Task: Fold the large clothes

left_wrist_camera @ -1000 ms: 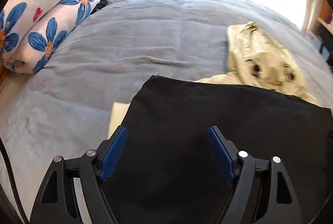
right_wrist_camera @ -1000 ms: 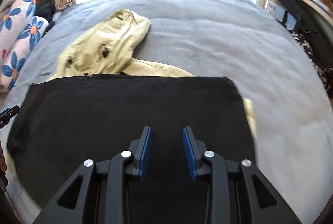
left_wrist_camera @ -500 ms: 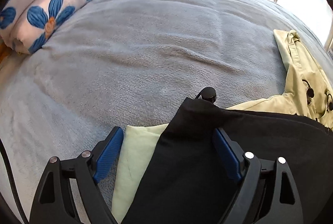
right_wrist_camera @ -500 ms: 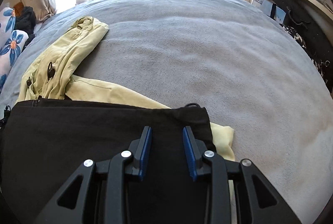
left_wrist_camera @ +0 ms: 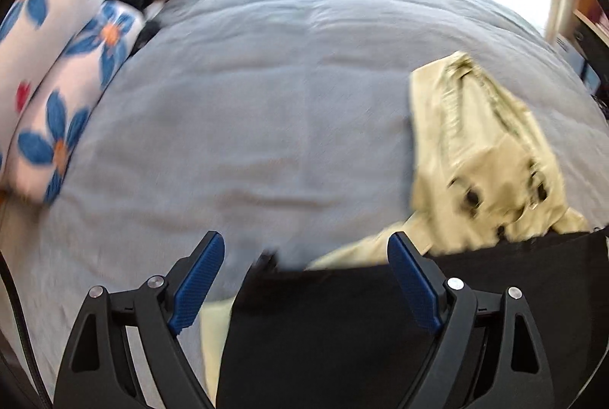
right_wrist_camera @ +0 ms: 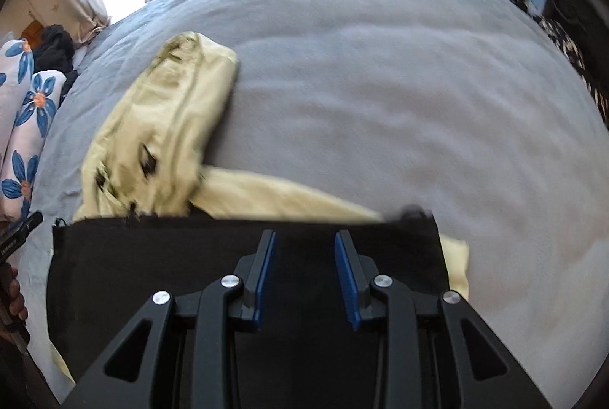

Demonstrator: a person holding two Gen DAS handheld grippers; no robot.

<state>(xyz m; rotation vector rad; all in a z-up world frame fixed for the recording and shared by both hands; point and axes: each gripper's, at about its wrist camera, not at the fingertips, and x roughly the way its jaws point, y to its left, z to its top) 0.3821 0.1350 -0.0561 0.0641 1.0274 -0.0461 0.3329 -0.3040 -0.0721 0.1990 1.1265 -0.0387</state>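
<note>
The black cloth [left_wrist_camera: 335, 333] lies flat on the grey bed [left_wrist_camera: 266, 112], over the lower part of a pale yellow jacket [left_wrist_camera: 479, 158] whose hood end reaches up the bed. The left gripper [left_wrist_camera: 306, 276] is spread wide above the cloth's far left corner, holding nothing. The right gripper [right_wrist_camera: 304, 272] has its 2 fingers a narrow gap apart over the cloth's far edge, right of its middle; nothing sits between them. Floral pillows [left_wrist_camera: 57, 74] lie at the left.
</note>
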